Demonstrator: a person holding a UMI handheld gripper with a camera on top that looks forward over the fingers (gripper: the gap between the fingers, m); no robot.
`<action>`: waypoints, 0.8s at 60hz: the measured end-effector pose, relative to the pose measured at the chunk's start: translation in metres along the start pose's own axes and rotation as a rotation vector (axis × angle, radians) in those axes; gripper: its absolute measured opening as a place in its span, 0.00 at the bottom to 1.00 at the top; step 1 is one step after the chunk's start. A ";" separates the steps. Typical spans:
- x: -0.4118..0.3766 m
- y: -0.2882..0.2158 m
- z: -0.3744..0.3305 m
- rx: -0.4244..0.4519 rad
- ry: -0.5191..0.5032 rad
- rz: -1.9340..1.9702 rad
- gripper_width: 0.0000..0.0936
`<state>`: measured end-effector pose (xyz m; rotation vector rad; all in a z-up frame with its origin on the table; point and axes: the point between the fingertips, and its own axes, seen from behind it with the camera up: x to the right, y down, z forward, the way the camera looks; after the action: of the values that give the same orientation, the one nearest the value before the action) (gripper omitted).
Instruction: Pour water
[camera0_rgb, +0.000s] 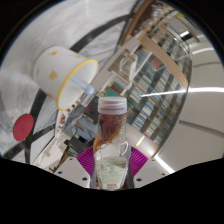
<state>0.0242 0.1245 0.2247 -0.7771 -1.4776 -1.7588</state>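
Right between the two fingers sits one clear bottle (111, 140) with a pale cap, and the gripper (111, 165) is clenched on it, a purple pad (87, 158) pressing each side. The bottle stands upright along the fingers, amber liquid showing in its upper part. Beyond it, up to the left, hangs one white cup (62, 72) with a yellow rim, tilted. A single red disc (23, 127) lies farther left. Shelving (160, 70) rises behind the bottle.
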 end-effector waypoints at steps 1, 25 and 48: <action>0.004 0.004 0.000 -0.004 0.003 0.043 0.46; 0.057 0.055 -0.025 -0.044 -0.201 1.836 0.46; -0.123 0.003 -0.030 -0.218 -0.474 2.105 0.46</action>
<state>0.0974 0.1112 0.1222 -1.8295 -0.0388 -0.0216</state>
